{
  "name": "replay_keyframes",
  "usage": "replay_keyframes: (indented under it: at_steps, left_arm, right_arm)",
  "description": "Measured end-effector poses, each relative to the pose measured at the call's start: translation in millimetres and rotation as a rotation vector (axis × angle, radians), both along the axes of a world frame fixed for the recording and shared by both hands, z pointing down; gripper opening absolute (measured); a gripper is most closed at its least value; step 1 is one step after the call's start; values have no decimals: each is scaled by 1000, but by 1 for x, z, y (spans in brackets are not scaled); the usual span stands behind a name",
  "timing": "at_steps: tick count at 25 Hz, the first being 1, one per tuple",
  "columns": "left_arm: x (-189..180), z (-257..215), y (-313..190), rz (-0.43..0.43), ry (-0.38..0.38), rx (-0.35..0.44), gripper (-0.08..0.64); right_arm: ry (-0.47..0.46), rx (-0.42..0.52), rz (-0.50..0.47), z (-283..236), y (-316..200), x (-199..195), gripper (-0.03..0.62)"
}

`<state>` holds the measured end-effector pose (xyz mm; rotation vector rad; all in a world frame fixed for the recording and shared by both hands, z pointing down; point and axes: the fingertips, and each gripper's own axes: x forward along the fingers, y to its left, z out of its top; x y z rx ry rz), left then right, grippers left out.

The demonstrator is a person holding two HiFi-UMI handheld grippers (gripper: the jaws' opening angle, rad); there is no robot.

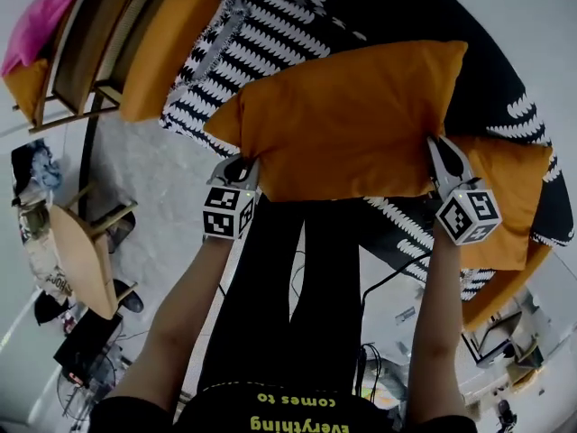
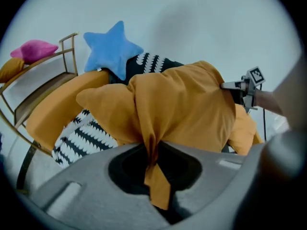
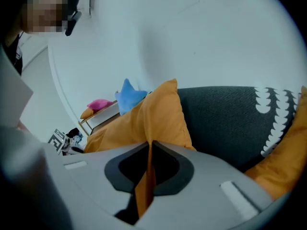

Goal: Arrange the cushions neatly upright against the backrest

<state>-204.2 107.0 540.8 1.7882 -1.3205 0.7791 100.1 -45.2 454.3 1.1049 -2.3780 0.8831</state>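
Big mustard-orange fabric cushion (image 1: 347,120) is up in the air right now, lifted clear of the dark grey woven sofa (image 3: 220,123) and hanging in front of its seat, stretched between the two tongs. It looks soft and a bit saggy, with pointy corners and creases pulling toward each grip.

The left gripper (image 1: 236,171) is pinched tight on a bunched-up fold of the orange cloth at one near corner. The right gripper (image 1: 444,162) is clamped on a thin, flat bit of the cushion's edge at the other near corner.

At the sofa's left end there's a blue star-shaped plush cushion (image 2: 112,49), nice and puffy. A black-and-white leaf-print textile (image 1: 243,48) lies on the seat, but the held cushion covers a good chunk of it, so I honestly can't tell if it's a cushion or a throw. A second orange cushion (image 1: 509,201) sits at the sofa's right end, partly tucked behind the right gripper's marker cube. Off beyond the sofa's left end, a rounded pink cushion (image 2: 34,49) rests on a wooden slatted frame (image 1: 86,43), which is cut off at the edge.
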Motion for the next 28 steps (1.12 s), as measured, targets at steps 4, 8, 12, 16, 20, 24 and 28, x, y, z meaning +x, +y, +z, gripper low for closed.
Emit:
replay_keyframes:
  at_steps: [4, 8, 12, 16, 20, 24, 28]
  left_arm:
    - [-10, -21, -62, 77, -39, 92, 40]
    - [-18, -47, -131, 154, -81, 204, 41]
    - [-5, -64, -198, 210, -101, 291, 41]
    - [20, -72, -253, 239, -97, 343, 41]
    - [26, -93, -305, 226, -117, 478, 62]
    - [12, -47, -324, 261, -242, 461, 149]
    - [9, -11, -316, 276, -186, 431, 239]
  right_arm:
    - [-21, 58, 109, -19, -3, 14, 21]
    - [-70, 121, 205, -36, 3, 20, 21]
    - [-95, 175, 312, -37, -8, 35, 23]
    - [-103, 235, 393, -38, -25, 54, 23]
    - [-48, 325, 450, -41, -38, 57, 42]
    - [93, 252, 451, 12, -48, 61, 100]
    - [131, 133, 369, 65, -40, 66, 100]
